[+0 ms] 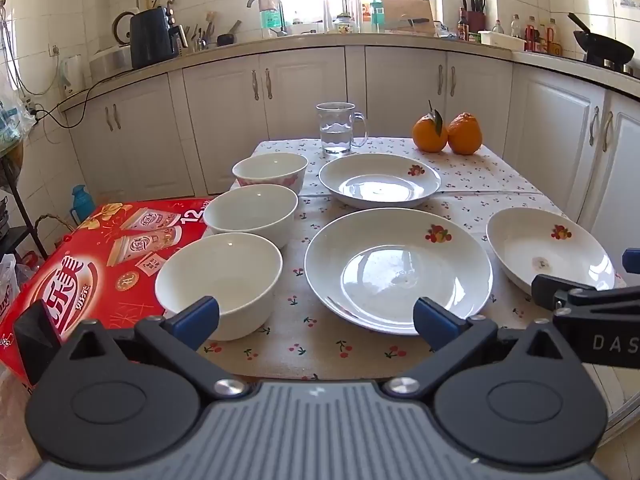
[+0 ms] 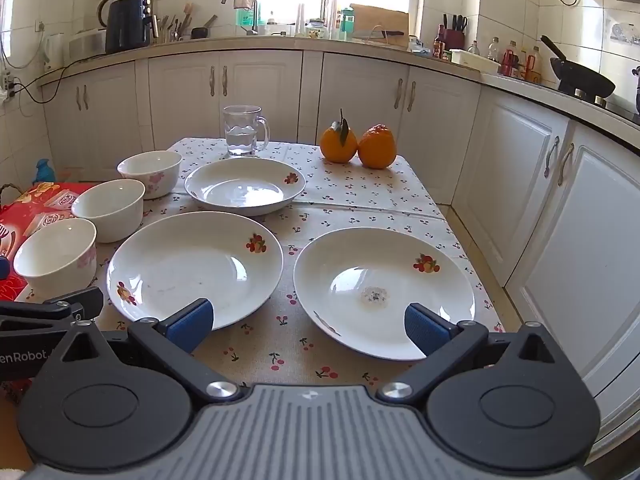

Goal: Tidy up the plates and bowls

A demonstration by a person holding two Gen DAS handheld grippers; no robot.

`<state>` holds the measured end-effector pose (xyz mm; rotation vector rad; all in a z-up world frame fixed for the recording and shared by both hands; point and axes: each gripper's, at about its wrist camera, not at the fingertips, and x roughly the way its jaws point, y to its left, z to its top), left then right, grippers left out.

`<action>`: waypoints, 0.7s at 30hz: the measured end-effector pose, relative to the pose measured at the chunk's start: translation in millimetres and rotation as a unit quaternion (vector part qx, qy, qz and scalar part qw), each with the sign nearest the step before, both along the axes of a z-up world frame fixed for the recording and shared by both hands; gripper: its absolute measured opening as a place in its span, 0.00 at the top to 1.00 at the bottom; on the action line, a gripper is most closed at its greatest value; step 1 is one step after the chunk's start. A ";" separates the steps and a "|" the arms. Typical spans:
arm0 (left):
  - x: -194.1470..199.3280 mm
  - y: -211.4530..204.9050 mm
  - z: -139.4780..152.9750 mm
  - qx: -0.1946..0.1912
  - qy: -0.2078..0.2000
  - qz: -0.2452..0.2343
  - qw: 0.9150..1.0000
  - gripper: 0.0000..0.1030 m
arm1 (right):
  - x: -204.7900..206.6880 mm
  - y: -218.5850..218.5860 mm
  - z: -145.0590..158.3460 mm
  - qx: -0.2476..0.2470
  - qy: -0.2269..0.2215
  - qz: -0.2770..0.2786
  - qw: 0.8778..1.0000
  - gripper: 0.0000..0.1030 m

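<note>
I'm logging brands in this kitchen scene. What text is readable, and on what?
"12": red box.
"DAS", cut off: right tongs.
"enRobot", cut off: left tongs.
Large Chinese characters on the red box: partly hidden.
Bottle labels on the counter: too small.

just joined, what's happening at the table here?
Nothing is being handled yet. The left gripper and right gripper both hover open and empty over the near edge of the table. Three plates and three bowls sit separately on the cloth, unstacked, with a glass mug and two oranges at the far end.
</note>
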<state>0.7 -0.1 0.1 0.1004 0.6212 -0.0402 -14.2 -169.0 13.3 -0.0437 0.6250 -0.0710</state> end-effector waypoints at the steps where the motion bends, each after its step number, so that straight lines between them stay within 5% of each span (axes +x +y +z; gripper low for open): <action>1: 0.3 -0.3 -0.2 0.001 0.000 0.000 1.000 0.00 | -0.3 0.1 0.1 0.000 0.000 0.000 1.000 0.00; 21: -1.5 0.6 1.0 -0.004 -0.005 0.003 1.000 0.01 | -2.5 0.4 6.4 -0.004 -0.001 0.002 1.000 0.00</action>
